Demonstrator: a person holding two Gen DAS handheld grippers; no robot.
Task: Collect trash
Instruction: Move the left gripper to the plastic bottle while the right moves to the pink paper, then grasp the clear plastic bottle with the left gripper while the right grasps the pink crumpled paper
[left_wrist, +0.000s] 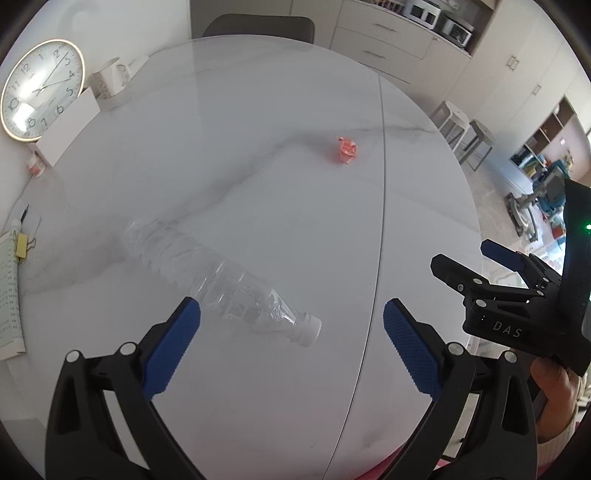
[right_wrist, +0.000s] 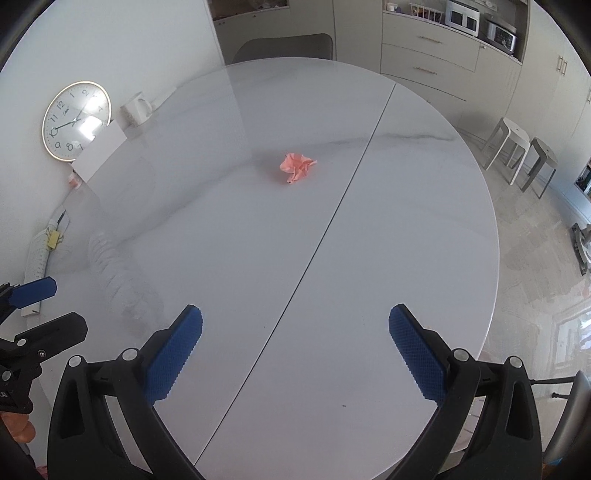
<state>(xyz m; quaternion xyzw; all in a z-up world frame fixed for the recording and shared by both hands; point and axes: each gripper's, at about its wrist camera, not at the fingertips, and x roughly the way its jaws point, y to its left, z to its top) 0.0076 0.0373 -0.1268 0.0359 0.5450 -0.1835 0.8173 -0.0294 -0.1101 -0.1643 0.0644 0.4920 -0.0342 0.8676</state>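
Nearest to the left wrist camera, the left gripper (left_wrist: 291, 325) is spread wide with nothing between its blue pads (left_wrist: 173, 347). A clear plastic bottle (left_wrist: 218, 280) lies on its side on the white marble table (left_wrist: 258, 184), just ahead of the left pad toward 11 o'clock. Its white cap (left_wrist: 310, 330) points back toward the camera, between the two pads but touching neither. At 3 o'clock in that view the right gripper (left_wrist: 465, 258) hangs beside the table edge, held by a hand (left_wrist: 554, 384) at the lower right.

From the right wrist camera, the right gripper (right_wrist: 295, 328) is likewise wide open and empty, hovering over the table (right_wrist: 388, 240) near the dark seam (right_wrist: 325, 229) that splits the top. The bottle (right_wrist: 118, 273) shows faintly at 10 o'clock, with the left gripper (right_wrist: 55, 306) at 9 o'clock, apart from it.

Farther out, a crumpled pink paper ball (right_wrist: 297, 168) sits alone near the middle of the table at 12 o'clock, well apart from the bottle and just left of the seam. Beyond it at 10 to 11 o'clock, a round wall clock (right_wrist: 75, 122) leans at the table's far left edge with a white mug (right_wrist: 136, 109) beside it. A chair back (right_wrist: 284, 46) stands past the far rim at 12 o'clock.
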